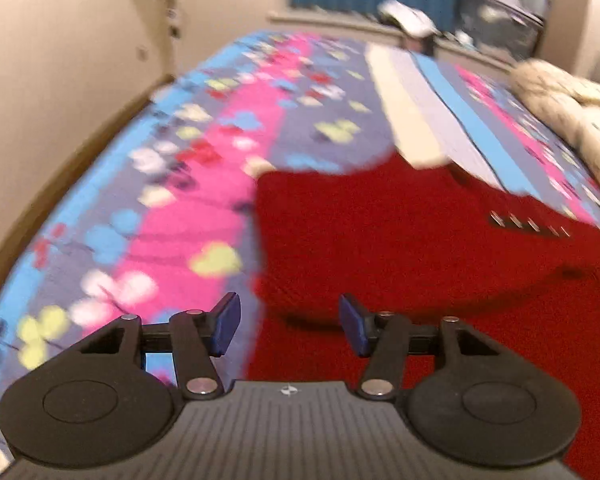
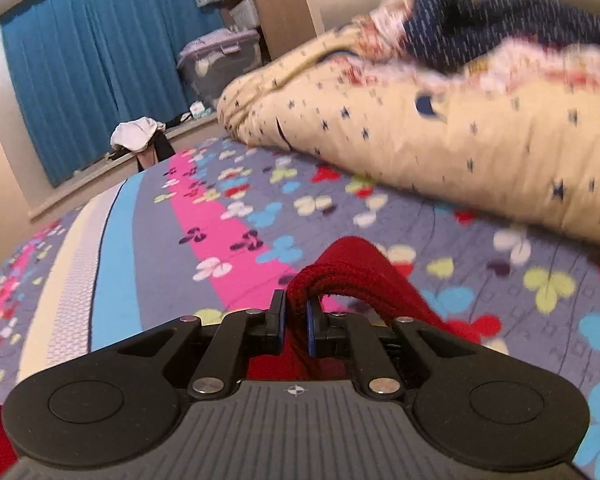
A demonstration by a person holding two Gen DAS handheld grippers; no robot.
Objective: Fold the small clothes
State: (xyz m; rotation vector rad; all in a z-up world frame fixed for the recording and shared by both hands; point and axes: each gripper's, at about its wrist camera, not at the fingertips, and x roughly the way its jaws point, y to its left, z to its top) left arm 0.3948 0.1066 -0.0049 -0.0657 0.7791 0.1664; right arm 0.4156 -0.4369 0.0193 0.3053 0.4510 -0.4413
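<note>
A red knitted garment (image 1: 400,240) lies spread on the patterned bedspread (image 1: 172,184), filling the right half of the left wrist view; it has a small row of metal studs near its right side. My left gripper (image 1: 290,328) is open and empty, hovering over the garment's left edge. My right gripper (image 2: 296,326) is shut on a bunched fold of the red garment (image 2: 352,268), lifted a little above the bedspread (image 2: 220,240).
A cream star-print pillow (image 2: 440,140) with a pile of clothes (image 2: 480,32) on top lies at the right. The wall runs along the bed's left edge. Blue curtains (image 2: 92,72), a storage bin and a white cloth stand beyond the bed's far end.
</note>
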